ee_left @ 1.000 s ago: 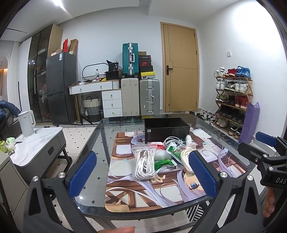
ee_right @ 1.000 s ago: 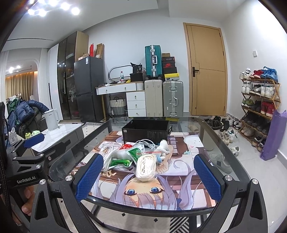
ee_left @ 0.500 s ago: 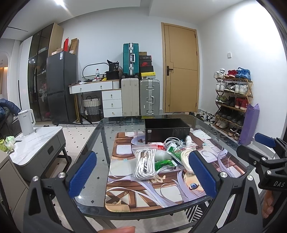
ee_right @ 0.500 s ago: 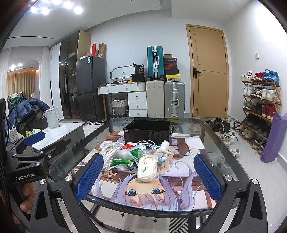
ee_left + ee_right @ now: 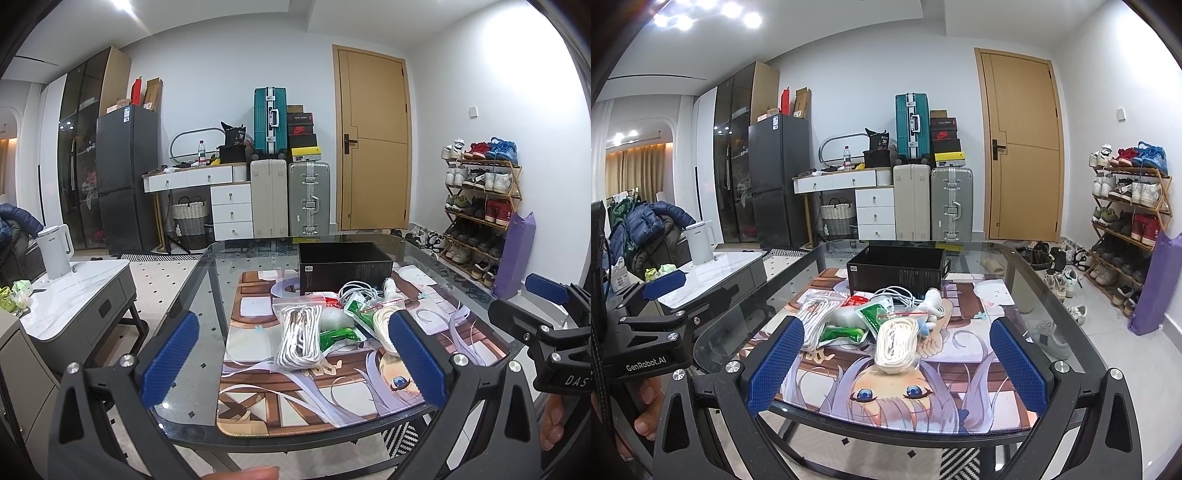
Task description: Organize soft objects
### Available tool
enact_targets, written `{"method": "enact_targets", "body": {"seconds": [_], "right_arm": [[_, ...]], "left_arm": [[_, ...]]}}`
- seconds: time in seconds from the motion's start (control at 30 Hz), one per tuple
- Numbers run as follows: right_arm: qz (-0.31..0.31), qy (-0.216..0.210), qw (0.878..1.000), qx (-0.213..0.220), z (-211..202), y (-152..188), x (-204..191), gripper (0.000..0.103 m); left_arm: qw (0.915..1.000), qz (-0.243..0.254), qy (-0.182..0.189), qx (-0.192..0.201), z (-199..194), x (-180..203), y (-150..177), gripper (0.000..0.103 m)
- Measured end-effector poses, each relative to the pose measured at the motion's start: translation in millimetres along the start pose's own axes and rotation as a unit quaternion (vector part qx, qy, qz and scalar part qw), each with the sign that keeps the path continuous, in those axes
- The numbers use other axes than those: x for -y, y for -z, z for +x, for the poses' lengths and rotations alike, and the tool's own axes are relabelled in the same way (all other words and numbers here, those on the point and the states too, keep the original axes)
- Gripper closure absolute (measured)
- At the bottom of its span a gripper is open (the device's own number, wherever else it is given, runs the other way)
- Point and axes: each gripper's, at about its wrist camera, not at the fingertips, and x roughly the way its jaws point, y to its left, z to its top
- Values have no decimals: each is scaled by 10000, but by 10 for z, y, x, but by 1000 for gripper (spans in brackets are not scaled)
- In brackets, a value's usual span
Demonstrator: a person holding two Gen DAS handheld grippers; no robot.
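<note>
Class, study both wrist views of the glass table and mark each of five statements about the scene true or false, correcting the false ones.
1. The black box stands at the far end of the printed mat, beyond the pile of bagged cables. True.
2. The right tool is shut on a bag. False: its jaws are wide open and empty.
3. The bag of cream cord lies nearest the right tool. True.
4. The left tool holds the bag of white cable. False: it is open, and the bag lies on the mat.
5. The black box is packed with cables. False: no cable shows above its rim; its floor is hidden.
</note>
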Motion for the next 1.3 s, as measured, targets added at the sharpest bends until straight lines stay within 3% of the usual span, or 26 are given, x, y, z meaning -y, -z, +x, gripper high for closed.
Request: {"method": "enact_targets", "body": {"seconds": [0.93, 1.1, 1.3], "right_arm": [[-51, -93, 9999, -73, 11, 4, -37, 1], [-10, -290, 9992, -267, 229, -240, 34, 1], [-61, -332, 9987, -373, 627, -665, 116, 1]], "left_arm": [[9999, 36, -22, -96, 22, 34, -21, 0], [9979, 204, -34, -613, 282, -5, -130, 0], [9962, 443, -122, -746, 574, -62, -402, 0]]}}
